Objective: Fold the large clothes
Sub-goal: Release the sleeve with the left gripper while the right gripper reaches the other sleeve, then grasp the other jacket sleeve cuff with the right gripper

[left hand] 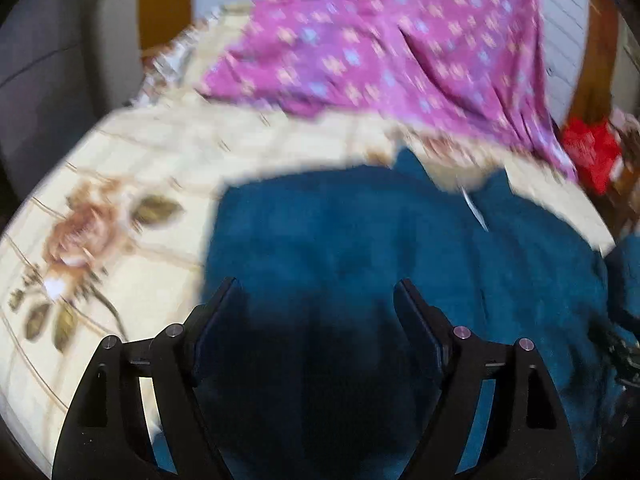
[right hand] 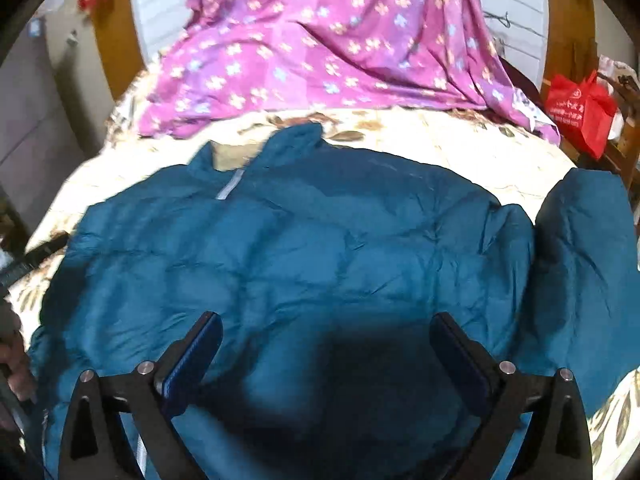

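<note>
A teal puffer jacket (right hand: 320, 248) lies spread flat on a cream floral bedspread (right hand: 440, 136), collar and zipper toward the far side. One sleeve (right hand: 588, 248) lies out to the right. My right gripper (right hand: 326, 324) is open and empty, just above the jacket's near middle. In the blurred left wrist view the jacket (left hand: 360, 240) fills the lower centre. My left gripper (left hand: 316, 286) is open and empty above its left part, near the jacket's left edge.
A purple flowered sheet (right hand: 328, 40) lies heaped at the far side of the bed, also in the left wrist view (left hand: 380, 36). A red bag (right hand: 580, 108) stands at the right beside the bed. The bedspread (left hand: 100, 220) shows left of the jacket.
</note>
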`<state>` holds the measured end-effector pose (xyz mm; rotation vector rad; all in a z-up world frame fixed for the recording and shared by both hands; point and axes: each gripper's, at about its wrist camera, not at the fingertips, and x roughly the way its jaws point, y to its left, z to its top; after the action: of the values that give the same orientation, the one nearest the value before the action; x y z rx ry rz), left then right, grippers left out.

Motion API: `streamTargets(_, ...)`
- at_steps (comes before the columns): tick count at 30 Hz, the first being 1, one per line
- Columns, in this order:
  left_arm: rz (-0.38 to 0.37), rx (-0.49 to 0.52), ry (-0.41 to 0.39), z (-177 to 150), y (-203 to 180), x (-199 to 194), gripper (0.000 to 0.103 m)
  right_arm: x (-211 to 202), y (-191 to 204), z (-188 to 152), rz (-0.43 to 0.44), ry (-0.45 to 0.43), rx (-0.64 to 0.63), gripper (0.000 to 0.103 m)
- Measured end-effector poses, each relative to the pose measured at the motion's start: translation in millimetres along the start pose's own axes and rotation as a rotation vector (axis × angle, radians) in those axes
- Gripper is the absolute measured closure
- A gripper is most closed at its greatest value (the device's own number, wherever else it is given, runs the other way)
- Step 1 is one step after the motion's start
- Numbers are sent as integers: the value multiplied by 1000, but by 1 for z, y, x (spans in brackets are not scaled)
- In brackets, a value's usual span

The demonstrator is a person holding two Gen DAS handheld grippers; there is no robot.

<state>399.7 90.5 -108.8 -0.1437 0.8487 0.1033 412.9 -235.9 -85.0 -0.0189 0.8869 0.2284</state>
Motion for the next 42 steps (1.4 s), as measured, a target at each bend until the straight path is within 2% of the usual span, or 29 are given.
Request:
streamTargets(2, 31, 26, 68, -12, -8, 21, 23, 12, 4, -11, -9, 50, -3, 0)
streamTargets(4, 72, 57, 71, -16, -16, 28, 23, 32, 3, -23, -30, 125, 8, 0)
streamTargets(7, 77, 53, 121, -9, -18, 17, 23, 23, 1, -22, -18, 128, 40, 0)
streamTargets(9, 62, 26, 96, -10, -13, -8, 23, 4, -3, -19, -13, 111, 46, 1)
streamTargets(12, 64, 6, 40, -19, -10, -49, 23, -41, -13, -17, -58, 49, 35, 1)
streamTargets(14, 34, -26, 0, -37, -8, -79, 23, -70, -26, -24, -88, 23, 47, 1)
streamTargets(17, -4, -78, -36, -64, -5, -105, 23, -106, -67, -40, -168, -5, 80, 1)
streamTargets(19, 13, -104, -90, -85, -6, -118, 23, -126, -104, -53, -228, -20, 118, 1)
streamTargets(21, 60, -98, -147, -97, -8, -120, 23, -145, -155, -68, -277, -35, 208, 1)
streamTargets(22, 90, -91, -128, -97, -10, -116, 23, -155, -191, -77, -302, -45, 281, 1)
streamTargets(24, 85, -87, -118, -94, -13, -112, 23, -169, -248, -91, -359, -47, 397, 1)
streamTargets(28, 85, -36, -157, -91, -27, -114, 23, -176, -354, -107, -402, -28, 601, 8)
streamTargets(31, 71, -10, -156, -92, -34, -114, 23, -164, -406, -112, -377, -31, 716, 12)
streamTargets(32, 74, -2, -154, -92, -36, -113, 23, -159, -420, -115, -351, -32, 753, 15)
streamTargets(35, 96, 22, -144, -91, -41, -108, 23, -131, -450, -114, -256, -3, 840, 16)
streamTargets(37, 91, 35, -129, -92, -44, -106, 23, -117, -456, -109, -261, 13, 859, 15)
streamTargets(42, 95, 64, -132, -95, -51, -105, 23, -97, -464, -89, -242, -22, 816, 5)
